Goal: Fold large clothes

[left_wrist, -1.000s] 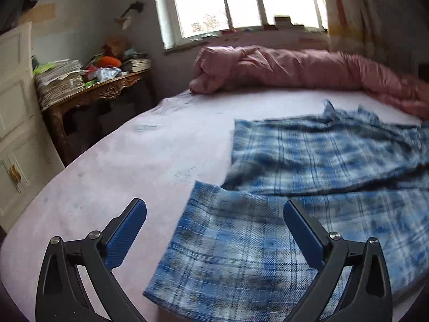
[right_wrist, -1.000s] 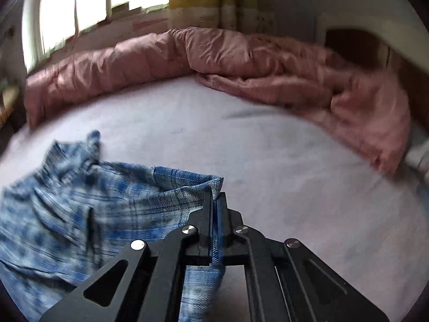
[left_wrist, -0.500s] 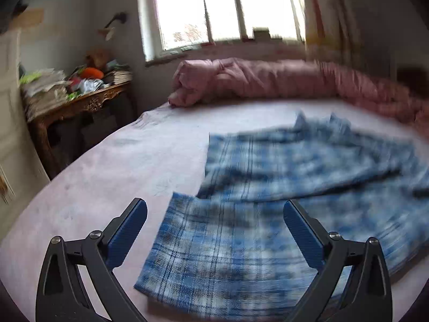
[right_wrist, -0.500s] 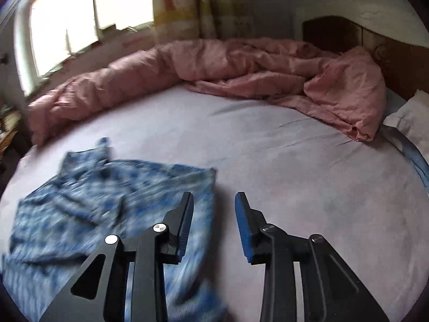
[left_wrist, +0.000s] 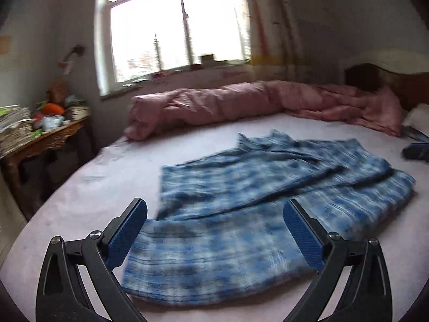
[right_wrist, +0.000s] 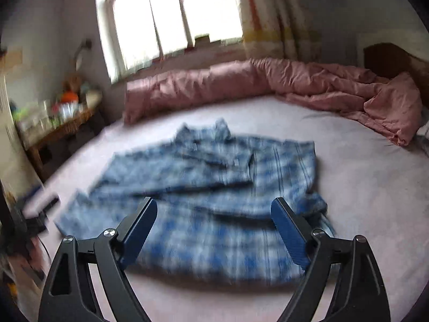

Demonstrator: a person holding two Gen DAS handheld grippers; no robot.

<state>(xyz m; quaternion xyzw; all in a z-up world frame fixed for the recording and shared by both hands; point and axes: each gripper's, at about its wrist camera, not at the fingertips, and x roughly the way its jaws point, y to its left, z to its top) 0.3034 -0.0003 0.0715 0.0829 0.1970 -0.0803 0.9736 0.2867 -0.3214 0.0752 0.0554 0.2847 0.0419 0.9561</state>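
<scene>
A blue plaid shirt [left_wrist: 268, 187] lies partly folded on the pale pink bed sheet [left_wrist: 93, 187], collar toward the window. In the left wrist view my left gripper [left_wrist: 214, 214] is open and hovers over the shirt's near edge with nothing between its blue pads. The right wrist view shows the whole shirt [right_wrist: 214, 177], one side folded over the middle. My right gripper [right_wrist: 214, 209] is above the shirt's near hem. Its jaws are opening and stand wide, and no cloth is between them.
A bunched pink duvet [left_wrist: 241, 102] runs along the far side of the bed under the window [left_wrist: 174, 26]. A cluttered wooden side table [left_wrist: 45, 136] stands at the left. A dark headboard [right_wrist: 396, 59] and a pillow [left_wrist: 418, 115] are at the right.
My right gripper was shut on the shirt's edge; it has let go, opened wide and pulled back from the shirt. My left gripper stayed open and swung right and upward.
</scene>
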